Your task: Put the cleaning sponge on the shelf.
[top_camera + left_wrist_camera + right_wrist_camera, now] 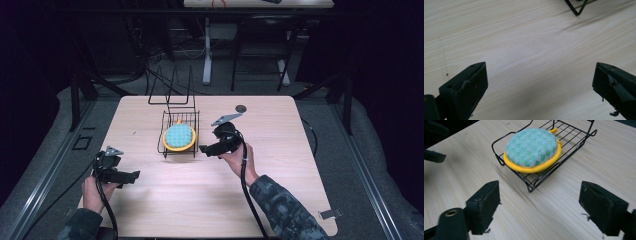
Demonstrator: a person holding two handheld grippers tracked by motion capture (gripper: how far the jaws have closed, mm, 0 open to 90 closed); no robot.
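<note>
Right gripper (204,149): jaws spread wide, nothing between them. Held just off the near right corner of the wire rack (178,141), pointing toward it across the table (280,150). Judged as a release posture: the pads stand clear of the rack's wire.

Round scouring pad (532,148), green-checked top with yellow rim: lies flat inside the rack, resting on the grid and tilted slightly over the front rail. Likely placed there so it sits contained and off the tabletop.

Wire rack: black, near the middle of the table, somewhat toward the far edge; tall wire prongs rise at its far end.

Right hand (240,157): grips the tool from the right, forearm in a camouflage sleeve coming in from the near edge.

Left gripper (135,175): jaws wide, empty, over bare wood near the near left corner, well apart from the rack. Left hand (92,192) low, apparently idle.
</note>
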